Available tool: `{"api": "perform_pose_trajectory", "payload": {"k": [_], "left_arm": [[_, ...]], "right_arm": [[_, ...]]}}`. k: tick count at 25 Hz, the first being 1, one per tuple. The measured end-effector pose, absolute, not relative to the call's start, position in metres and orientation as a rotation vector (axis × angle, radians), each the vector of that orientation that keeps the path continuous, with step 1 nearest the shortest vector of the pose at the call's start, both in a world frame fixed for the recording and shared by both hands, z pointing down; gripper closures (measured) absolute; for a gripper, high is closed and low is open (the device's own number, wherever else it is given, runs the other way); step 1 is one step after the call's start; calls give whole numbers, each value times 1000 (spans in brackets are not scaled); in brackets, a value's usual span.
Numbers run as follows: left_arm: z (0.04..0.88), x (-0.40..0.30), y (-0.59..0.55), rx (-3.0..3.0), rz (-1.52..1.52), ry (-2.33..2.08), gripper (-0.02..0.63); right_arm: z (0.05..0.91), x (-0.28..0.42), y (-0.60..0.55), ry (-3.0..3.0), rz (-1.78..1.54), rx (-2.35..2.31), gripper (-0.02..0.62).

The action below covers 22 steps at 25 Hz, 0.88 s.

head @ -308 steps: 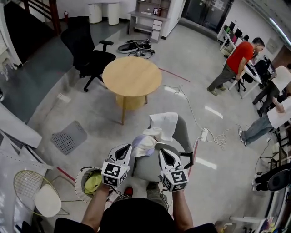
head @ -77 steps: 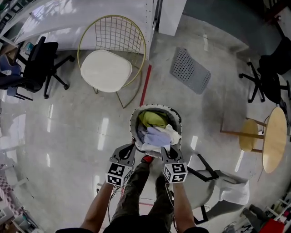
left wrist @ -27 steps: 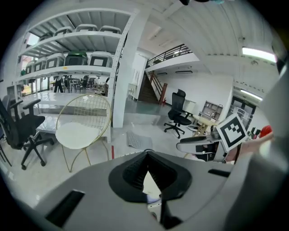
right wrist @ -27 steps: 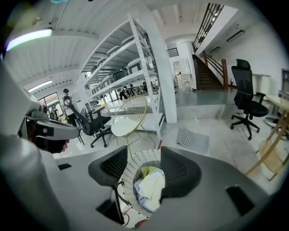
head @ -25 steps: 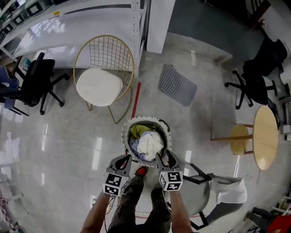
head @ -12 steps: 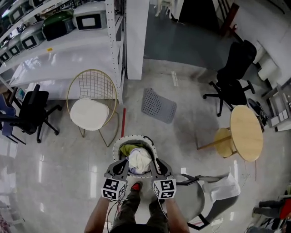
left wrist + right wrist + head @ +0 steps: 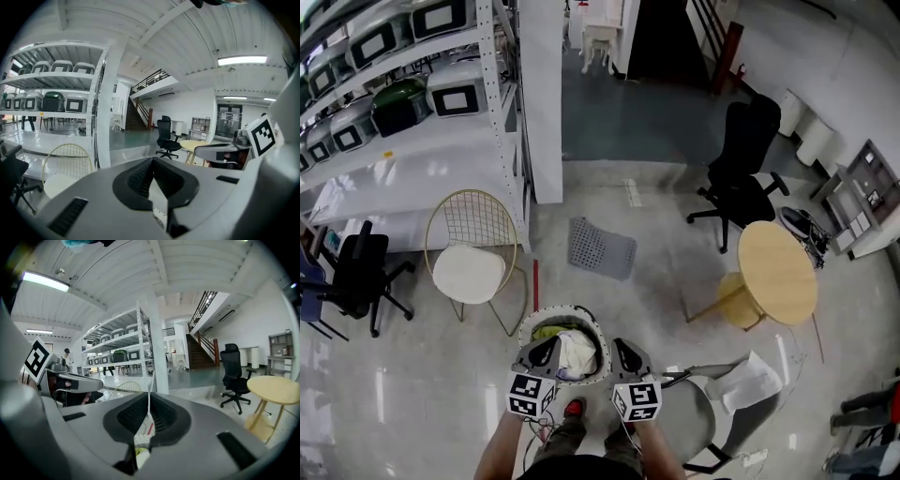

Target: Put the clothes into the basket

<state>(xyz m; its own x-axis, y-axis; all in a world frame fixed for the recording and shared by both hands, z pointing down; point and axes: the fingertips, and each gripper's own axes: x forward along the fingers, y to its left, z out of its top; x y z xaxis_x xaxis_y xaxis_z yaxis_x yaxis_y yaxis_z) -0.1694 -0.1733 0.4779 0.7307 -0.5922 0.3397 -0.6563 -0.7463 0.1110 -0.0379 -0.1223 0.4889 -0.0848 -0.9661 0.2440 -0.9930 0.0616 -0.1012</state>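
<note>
Basket (image 7: 567, 307) on floor just ahead of person's feet. Clothes (image 7: 579, 352) piled inside: white piece on top, yellow-green one at far-left side. L gripper (image 7: 547, 345) (image 7: 151, 161) clenched, empty. R gripper (image 7: 622, 349) (image 7: 149, 397) jaws just closed up, pads together, nothing btwn. In head view both overlap basket's near rim.

A large open lab or test hall with an office feel. White metal shelving (image 7: 422, 150) at ten o'clock holds rows of boxy appliances (image 7: 455, 89) (microwave-like, hard to tell). The polished grey floor (image 7: 656, 272) carries a black office chair (image 7: 741, 178) at one o'clock and a round wooden table (image 7: 778, 272) at three. A staircase (image 7: 199, 351) rises behind.
</note>
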Motion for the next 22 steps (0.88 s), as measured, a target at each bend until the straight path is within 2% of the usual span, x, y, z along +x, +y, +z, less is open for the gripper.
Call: {"api": "perform_pose_trajectory", "payload": {"k": [8,22], "left_arm": [[466,-105,-154,2793,413,-797,600],[473,51,-82,2903,473,-346,600]], "right_arm": [[470,13,-91,-2105,335,2194,566],[478,152,17,-1731,398,2516,566]]}}
